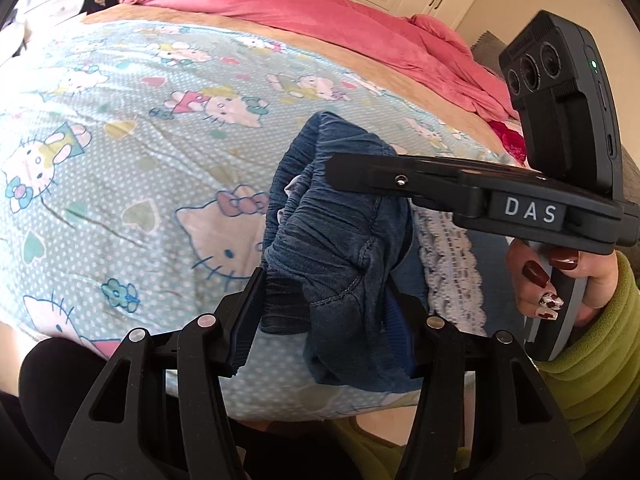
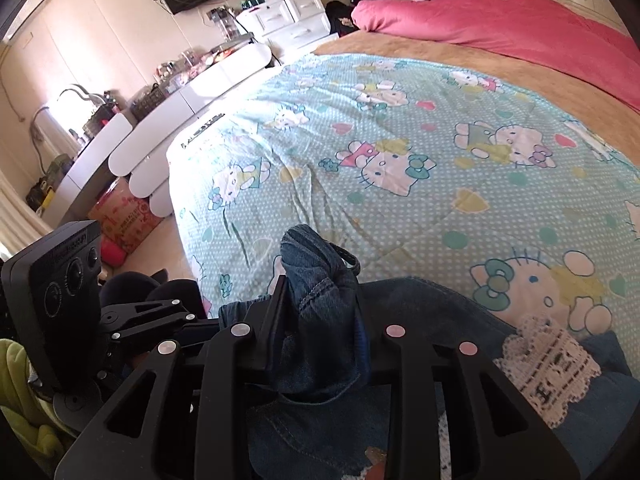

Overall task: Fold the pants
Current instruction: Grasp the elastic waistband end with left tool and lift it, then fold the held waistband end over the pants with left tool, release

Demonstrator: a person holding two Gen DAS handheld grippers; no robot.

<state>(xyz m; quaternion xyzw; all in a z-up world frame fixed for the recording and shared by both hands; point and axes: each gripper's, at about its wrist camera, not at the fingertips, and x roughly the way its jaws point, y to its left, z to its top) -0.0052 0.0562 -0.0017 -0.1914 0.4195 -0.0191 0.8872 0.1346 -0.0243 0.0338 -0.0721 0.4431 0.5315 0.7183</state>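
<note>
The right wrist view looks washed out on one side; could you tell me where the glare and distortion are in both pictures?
Right wrist view: daylight blows out the white dresser tops at left, and the bedspread bulges. Left wrist view: even light, sharp denim pants, bedspread curved by the fisheye, dark corners.

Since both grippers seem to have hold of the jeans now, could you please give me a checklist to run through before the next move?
1. Left gripper clamped on the bunched denim pants: ok.
2. Right gripper closed on the denim: ok, fabric fills the gap between its fingers.
3. Cartoon-cat bedsheet ahead free of other items for laying the pants flat: ok.
4. Pants smoothed out: not ok, bunched and wrinkled.
5. Lace trim free of the grippers: ok.
6. Where the pant legs lie: cannot tell.
</note>
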